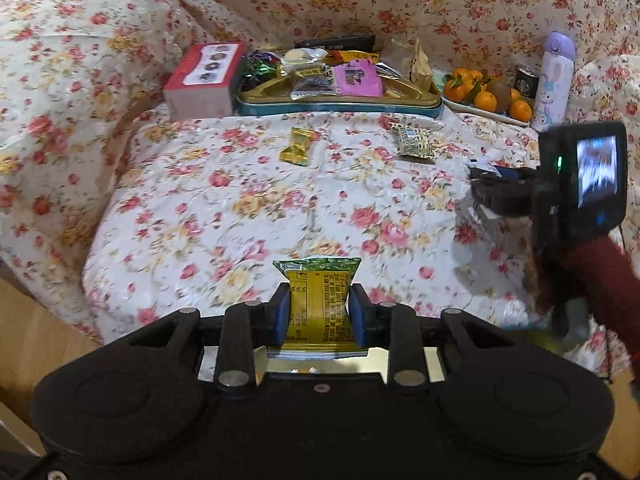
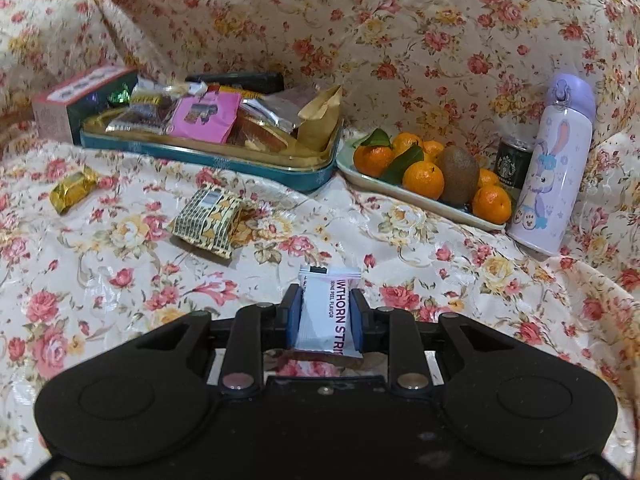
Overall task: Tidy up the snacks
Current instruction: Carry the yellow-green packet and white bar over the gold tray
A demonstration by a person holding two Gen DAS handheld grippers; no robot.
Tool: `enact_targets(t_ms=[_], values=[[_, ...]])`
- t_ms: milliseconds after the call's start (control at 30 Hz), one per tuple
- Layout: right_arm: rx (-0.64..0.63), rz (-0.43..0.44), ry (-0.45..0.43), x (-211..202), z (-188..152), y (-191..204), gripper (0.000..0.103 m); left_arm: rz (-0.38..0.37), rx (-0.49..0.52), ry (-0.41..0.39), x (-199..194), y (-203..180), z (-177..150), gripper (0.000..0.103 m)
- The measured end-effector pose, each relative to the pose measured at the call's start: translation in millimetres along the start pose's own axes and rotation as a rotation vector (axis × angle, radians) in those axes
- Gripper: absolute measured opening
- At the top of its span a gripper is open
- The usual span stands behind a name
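Note:
My left gripper [image 1: 319,300] is shut on a green and yellow snack packet [image 1: 318,300], held above the flowered cloth. My right gripper [image 2: 325,312] is shut on a white hawthorn strip packet [image 2: 326,316]; from the left wrist view the right gripper [image 1: 486,188] shows at the right edge with a red sleeve behind it. A teal tin tray [image 2: 224,162] [image 1: 340,105] holding several snacks stands at the back. Two loose snacks lie in front of it: a gold wrapped candy [image 1: 297,146] [image 2: 74,190] and a patterned yellow packet [image 1: 415,142] [image 2: 208,222].
A red and white box [image 1: 204,78] [image 2: 66,106] stands left of the tray. To its right sit a plate [image 2: 420,200] of oranges and a kiwi, a dark can [image 2: 512,168] and a purple rabbit bottle [image 2: 556,168] [image 1: 554,80]. Wooden floor [image 1: 36,320] shows at the lower left.

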State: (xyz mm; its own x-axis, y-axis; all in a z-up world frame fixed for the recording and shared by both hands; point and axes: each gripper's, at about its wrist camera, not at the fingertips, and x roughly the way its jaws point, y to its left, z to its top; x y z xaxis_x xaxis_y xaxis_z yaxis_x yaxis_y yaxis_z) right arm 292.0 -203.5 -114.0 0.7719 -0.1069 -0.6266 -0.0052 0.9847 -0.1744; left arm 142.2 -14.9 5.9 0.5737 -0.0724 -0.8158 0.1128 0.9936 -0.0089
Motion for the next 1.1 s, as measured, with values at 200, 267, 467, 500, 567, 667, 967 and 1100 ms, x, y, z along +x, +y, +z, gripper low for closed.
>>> enact_targets(t_ms=[200, 267, 467, 500, 567, 667, 967, 1100], values=[[0.217, 0.058, 0.058, -33.8, 4.9, -29.8, 0.025, 0.005, 0.006, -0.029, -16.6, -1.3, -13.5, 0.039], [0.25, 0.074, 0.04, -55.6, 4.2, -36.2, 0.025, 0.024, 0.019, -0.045, -23.3, -4.7, -18.9, 0.039], [0.329, 0.154, -0.053, -140.9, -9.0, -35.5, 0.025, 0.017, 0.012, -0.049, -39.1, -10.1, -36.0, 0.039], [0.353, 0.171, -0.058, -155.0, -14.3, -34.3, 0.025, 0.016, 0.006, -0.045, -41.6, -10.3, -39.3, 0.039], [0.394, 0.193, -0.058, -176.1, -23.1, -31.2, 0.025, 0.018, -0.002, -0.041, -46.2, -10.1, -44.9, 0.039], [0.443, 0.225, -0.051, -203.8, -40.0, -24.8, 0.025, 0.018, -0.005, -0.034, -53.6, -11.1, -54.6, 0.039], [0.447, 0.264, -0.087, -273.1, -92.4, 1.5, 0.025, 0.019, -0.017, -0.017, -63.1, -13.4, -72.7, 0.039], [0.428, 0.25, -0.081, -288.4, -105.6, 11.5, 0.025, 0.022, -0.033, 0.02, -55.9, -13.2, -79.3, 0.039]])
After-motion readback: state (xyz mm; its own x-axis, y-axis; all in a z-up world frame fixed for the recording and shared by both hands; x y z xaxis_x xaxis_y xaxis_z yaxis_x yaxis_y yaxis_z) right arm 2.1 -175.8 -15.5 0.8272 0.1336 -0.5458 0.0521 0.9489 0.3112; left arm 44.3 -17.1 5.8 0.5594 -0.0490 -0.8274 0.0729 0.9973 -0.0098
